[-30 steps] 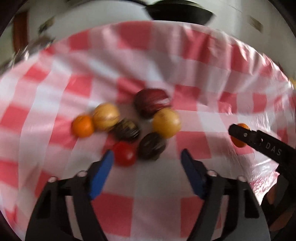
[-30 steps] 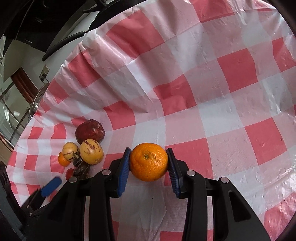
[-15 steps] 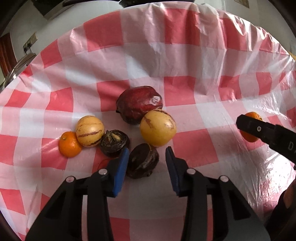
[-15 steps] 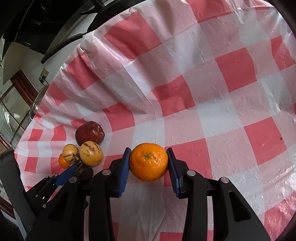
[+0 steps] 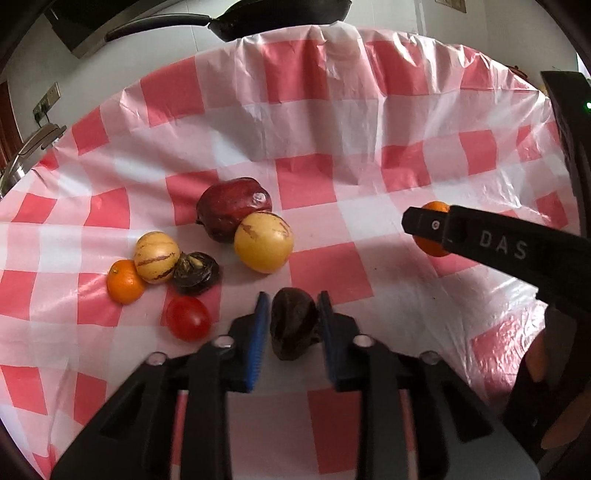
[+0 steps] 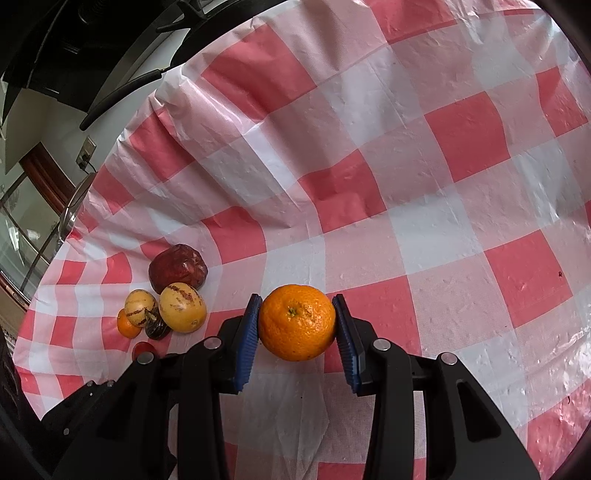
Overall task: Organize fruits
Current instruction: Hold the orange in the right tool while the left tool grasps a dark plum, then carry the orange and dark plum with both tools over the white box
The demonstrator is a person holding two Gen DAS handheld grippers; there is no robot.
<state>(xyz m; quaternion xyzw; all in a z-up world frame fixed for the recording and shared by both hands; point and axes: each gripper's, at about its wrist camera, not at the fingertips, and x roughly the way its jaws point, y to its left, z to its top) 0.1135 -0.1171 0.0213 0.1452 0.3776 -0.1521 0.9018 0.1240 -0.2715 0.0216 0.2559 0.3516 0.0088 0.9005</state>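
Red-and-white checked tablecloth [image 6: 424, 192]; orange mandarin [image 6: 297, 321]; blue-padded tool [image 6: 297, 325].

You've got a red-and-white checked plastic tablecloth [image 5: 332, 122] filling most of both views, wrinkled and glossy. Top center of the left wrist view: a black frying pan [image 5: 288, 14], handle running left. Far left edge: a metal pot lid [image 5: 26, 151], with a wall socket [image 5: 46, 103] just above it. In the right wrist view, upper left, you see the pan handle [image 6: 122, 96] again and the socket [image 6: 86, 151].
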